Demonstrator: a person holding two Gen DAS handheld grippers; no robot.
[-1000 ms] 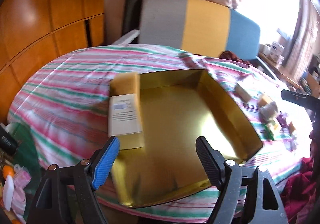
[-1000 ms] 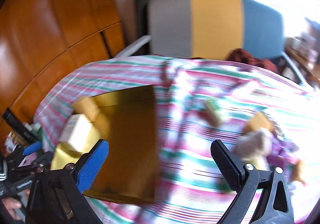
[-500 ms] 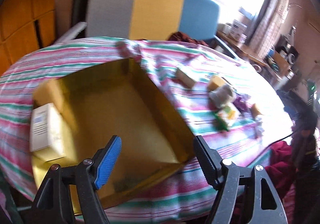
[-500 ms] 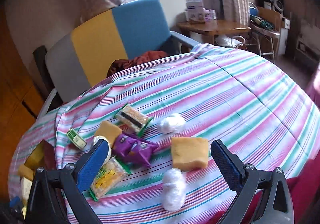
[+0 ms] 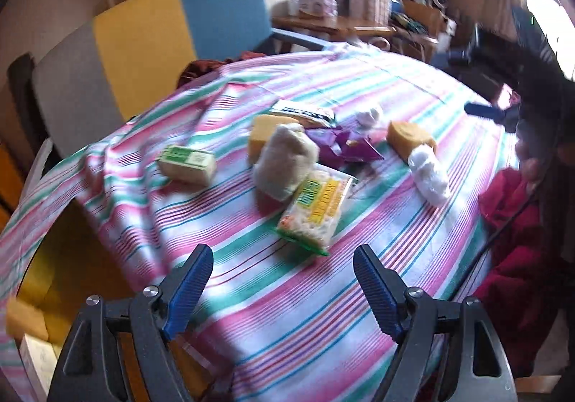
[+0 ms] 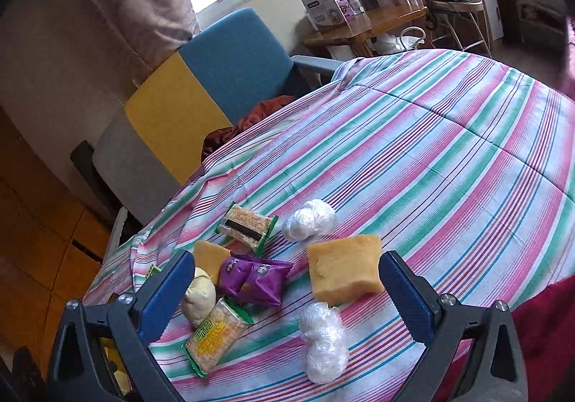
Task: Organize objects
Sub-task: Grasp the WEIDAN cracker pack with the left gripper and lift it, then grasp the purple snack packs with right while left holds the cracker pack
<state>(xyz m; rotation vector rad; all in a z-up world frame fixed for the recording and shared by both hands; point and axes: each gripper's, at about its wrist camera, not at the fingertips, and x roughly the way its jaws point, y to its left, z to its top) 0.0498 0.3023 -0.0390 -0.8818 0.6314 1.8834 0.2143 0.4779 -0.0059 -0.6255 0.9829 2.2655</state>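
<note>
Striped pink-and-green cloth (image 6: pixel 431 157) covers the table. Left gripper (image 5: pixel 284 280) has just been opening and stands wide with nothing between its jaws; a yellow-green noodle packet (image 5: pixel 314 209) lies just beyond its fingertips. Right gripper (image 6: pixel 287 294) gapes wide and empty; purple snack packet (image 6: pixel 258 280) and yellow sponge (image 6: pixel 345 274) lie between its fingers, untouched.

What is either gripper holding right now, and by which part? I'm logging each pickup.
Nothing is held. The left gripper and the right gripper are both open and empty above the striped cloth.

yellow cracker packet (image 6: pixel 215 337) printed "WEIDAN"
</note>
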